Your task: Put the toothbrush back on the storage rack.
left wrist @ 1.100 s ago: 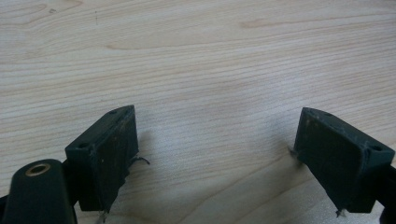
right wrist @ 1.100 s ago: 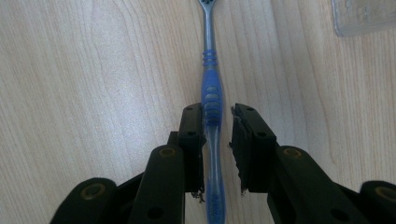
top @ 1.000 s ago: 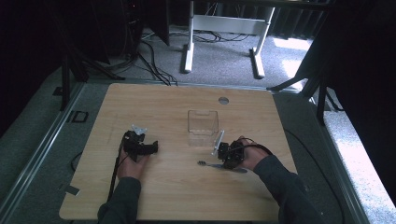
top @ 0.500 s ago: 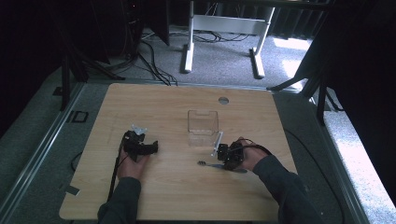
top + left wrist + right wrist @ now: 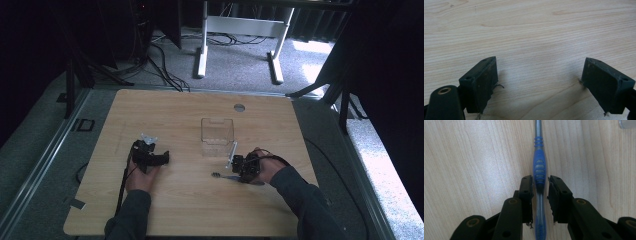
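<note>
Pale wood-grain table point(image 5: 190, 210), rounded corners, matte, one small round grey insert point(image 5: 239, 107) near far edge.

Left side: left gripper point(image 5: 161, 159) held low over the table, black, blocky; in the left gripper view point(image 5: 537, 82) jaws wide apart, flat dark pads with worn edges, bare wood between them, gripping nothing. One cable trailing back along the forearm.

Centre: one clear plastic box point(image 5: 217, 136), rectangular, open-topped, thin-walled; contents not discernible, appears to hold nothing visible.

Right side: right gripper point(image 5: 236, 167) just beside the box's near right corner. One toothbrush point(image 5: 539, 167), blue ribbed grip, translucent grey neck, slim and slightly curved, lying flat on the table; dark head end visible in the high view point(image 5: 216, 175). Jaws point(image 5: 540, 200) narrowed to either side of the handle, close on both flanks; firm contact not determinable.

Count: two grippers, one box, one toothbrush.
</note>
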The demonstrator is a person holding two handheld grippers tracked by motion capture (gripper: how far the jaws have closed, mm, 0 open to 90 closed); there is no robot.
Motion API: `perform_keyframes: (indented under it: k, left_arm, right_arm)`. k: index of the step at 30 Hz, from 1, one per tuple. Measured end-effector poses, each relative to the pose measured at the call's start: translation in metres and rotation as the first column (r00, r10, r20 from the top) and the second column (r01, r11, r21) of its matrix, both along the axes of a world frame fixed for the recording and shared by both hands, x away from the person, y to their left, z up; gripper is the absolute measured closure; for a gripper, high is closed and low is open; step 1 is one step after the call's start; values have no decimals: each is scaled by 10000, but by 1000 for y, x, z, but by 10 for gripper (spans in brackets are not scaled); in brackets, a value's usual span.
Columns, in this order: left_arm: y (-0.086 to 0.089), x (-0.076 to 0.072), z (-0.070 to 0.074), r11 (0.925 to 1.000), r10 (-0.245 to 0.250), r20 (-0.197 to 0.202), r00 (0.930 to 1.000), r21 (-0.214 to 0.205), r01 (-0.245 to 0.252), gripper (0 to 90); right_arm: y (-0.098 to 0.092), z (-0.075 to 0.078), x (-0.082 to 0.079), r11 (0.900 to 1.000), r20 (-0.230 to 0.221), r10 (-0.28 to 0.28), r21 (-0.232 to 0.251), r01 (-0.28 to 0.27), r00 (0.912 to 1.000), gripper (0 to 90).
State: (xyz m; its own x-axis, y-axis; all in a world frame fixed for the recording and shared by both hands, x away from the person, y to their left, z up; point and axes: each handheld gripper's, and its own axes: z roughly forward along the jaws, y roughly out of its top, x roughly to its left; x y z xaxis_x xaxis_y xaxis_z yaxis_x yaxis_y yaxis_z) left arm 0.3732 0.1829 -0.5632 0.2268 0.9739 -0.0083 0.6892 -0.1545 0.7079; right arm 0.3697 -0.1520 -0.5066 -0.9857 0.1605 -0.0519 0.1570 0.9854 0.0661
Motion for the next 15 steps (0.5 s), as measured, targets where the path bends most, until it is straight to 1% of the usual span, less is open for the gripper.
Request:
perform_keyframes:
  k: [15]
  left_arm:
    - [0,0,0,10000,-2,-1,10000,1,2,140]
  right_arm:
    - [3,-6,2,9998,-147,53,-188,-56,9999,727]
